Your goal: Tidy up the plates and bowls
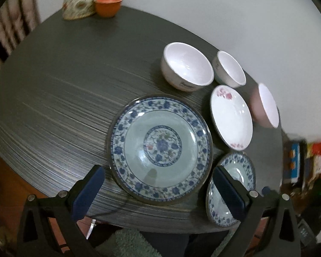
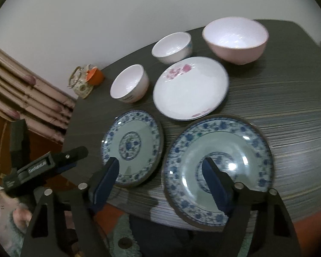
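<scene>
Two blue-patterned plates sit at the table's near edge: left blue plate [image 1: 160, 147] and right blue plate [image 2: 218, 171], both slightly overhanging that edge. Behind them, white flowered plate [image 2: 190, 87]; along the far edge, two white bowls [image 2: 129, 83] [image 2: 172, 47] and pink bowl [image 2: 235, 40]. Left gripper [image 1: 158, 189] hangs spread over the left blue plate's near rim, nothing between the pads. Right gripper [image 2: 159, 184] is spread too, empty, one finger over the right blue plate's centre, the other over the left plate's rim; contact unclear. Risk: plates overhang, so a low pad nudging a rim could tip one off the table [image 1: 53, 107]; glazed rims look slippery for a pinch. The two grippers are close, could clash. Teapot [image 1: 79, 2] and orange cup [image 1: 108, 5] in the far left corner are blurred. In the left view the right blue plate is half hidden behind a finger; pink bowl smeared.
</scene>
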Available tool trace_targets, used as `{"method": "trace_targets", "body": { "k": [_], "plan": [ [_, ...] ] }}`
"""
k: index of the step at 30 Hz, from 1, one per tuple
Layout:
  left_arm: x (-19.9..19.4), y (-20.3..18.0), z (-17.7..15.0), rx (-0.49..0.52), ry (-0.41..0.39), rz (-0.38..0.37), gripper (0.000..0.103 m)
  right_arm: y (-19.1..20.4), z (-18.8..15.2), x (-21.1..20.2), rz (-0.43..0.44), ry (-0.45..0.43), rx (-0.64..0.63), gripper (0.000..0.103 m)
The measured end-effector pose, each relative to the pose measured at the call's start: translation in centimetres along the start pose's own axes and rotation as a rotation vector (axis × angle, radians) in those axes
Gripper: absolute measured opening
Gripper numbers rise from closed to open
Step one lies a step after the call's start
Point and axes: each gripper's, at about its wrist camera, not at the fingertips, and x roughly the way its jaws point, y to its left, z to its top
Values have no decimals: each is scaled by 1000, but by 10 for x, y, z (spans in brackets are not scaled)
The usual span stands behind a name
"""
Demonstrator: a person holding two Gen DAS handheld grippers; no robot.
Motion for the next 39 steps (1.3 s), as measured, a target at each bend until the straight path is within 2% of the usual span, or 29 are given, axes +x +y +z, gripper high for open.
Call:
{"method": "trace_targets", "body": {
  "k": [7, 11, 19, 26, 31, 36, 39],
  "plan": [
    [13, 38, 13, -98, 42, -49, 91, 5, 9, 23, 58, 46, -15, 70],
    [22, 54, 16, -140, 72, -73, 86, 4, 16, 40, 94, 89, 6, 60],
    [46, 70, 21, -179, 106, -104, 71, 14, 30, 74, 72, 163, -27, 44],
    [60, 79, 23, -195, 121, -114, 69, 12, 41, 107, 34, 214, -43, 38],
    [65, 82, 24, -197, 129, -118, 55, 11, 47, 126, 8, 238, -63, 33],
    [74, 80, 26, -188, 149, -115, 54, 6, 49, 140, -4, 249, -59, 32],
    [78, 79, 27, -184, 151, -112, 50, 4, 52, 146, -4, 260, -55, 31]
  ]
}}
